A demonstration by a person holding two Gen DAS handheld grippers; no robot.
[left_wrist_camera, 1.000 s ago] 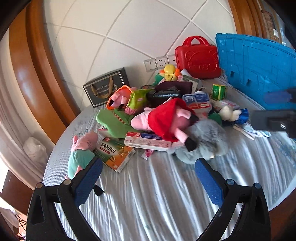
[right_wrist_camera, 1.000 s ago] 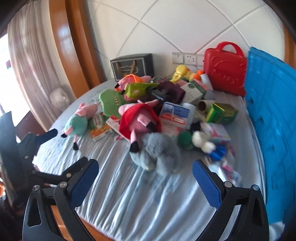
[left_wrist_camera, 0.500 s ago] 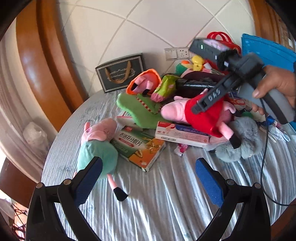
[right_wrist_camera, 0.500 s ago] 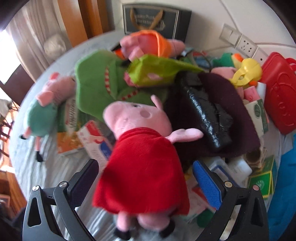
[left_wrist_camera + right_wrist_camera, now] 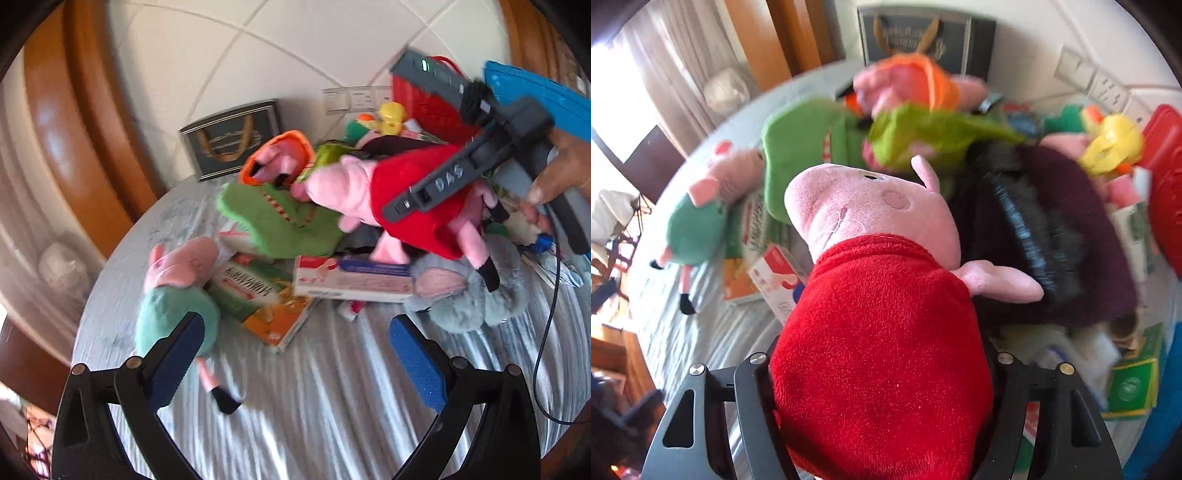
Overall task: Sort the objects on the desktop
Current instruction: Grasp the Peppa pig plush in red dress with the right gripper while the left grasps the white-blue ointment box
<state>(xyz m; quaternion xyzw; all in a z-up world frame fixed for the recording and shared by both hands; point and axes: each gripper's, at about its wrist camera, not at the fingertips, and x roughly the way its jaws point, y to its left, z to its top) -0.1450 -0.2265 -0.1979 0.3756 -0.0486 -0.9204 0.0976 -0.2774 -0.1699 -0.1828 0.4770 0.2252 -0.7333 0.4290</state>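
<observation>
- My right gripper (image 5: 882, 373) is clamped on the pig doll (image 5: 879, 332), jaws pressed into the red dress from both sides, pads buried in the plush.
- Doll sits right in front of the right wrist camera, filling 6 o'clock to centre; head points away toward 11 o'clock, so its long axis runs along the fingers, not across them.
- In the left view the pig doll (image 5: 406, 195) hangs at about 2 o'clock, looks lifted above the pile, the right gripper (image 5: 428, 192) reaching in from the upper right with the hand (image 5: 561, 170) on the handle.
- My left gripper (image 5: 295, 354) is spread wide, holding nothing, hovering low over the striped tablecloth (image 5: 332, 406).
- Nearest things to the left gripper: small pig in a teal dress (image 5: 173, 295) at 10 o'clock, just beside the left finger, and the orange-green box (image 5: 266, 306) at 12 o'clock.
- Blue bin (image 5: 543, 99) stands at 2 o'clock in the left view, beyond the pile; probably the drop spot, can't confirm.
- Right hand is plainly the one with the doll; I judge the next move is a carry toward wherever toys go.
- Both views are motion-blurred, small items in the pile unreadable.
</observation>
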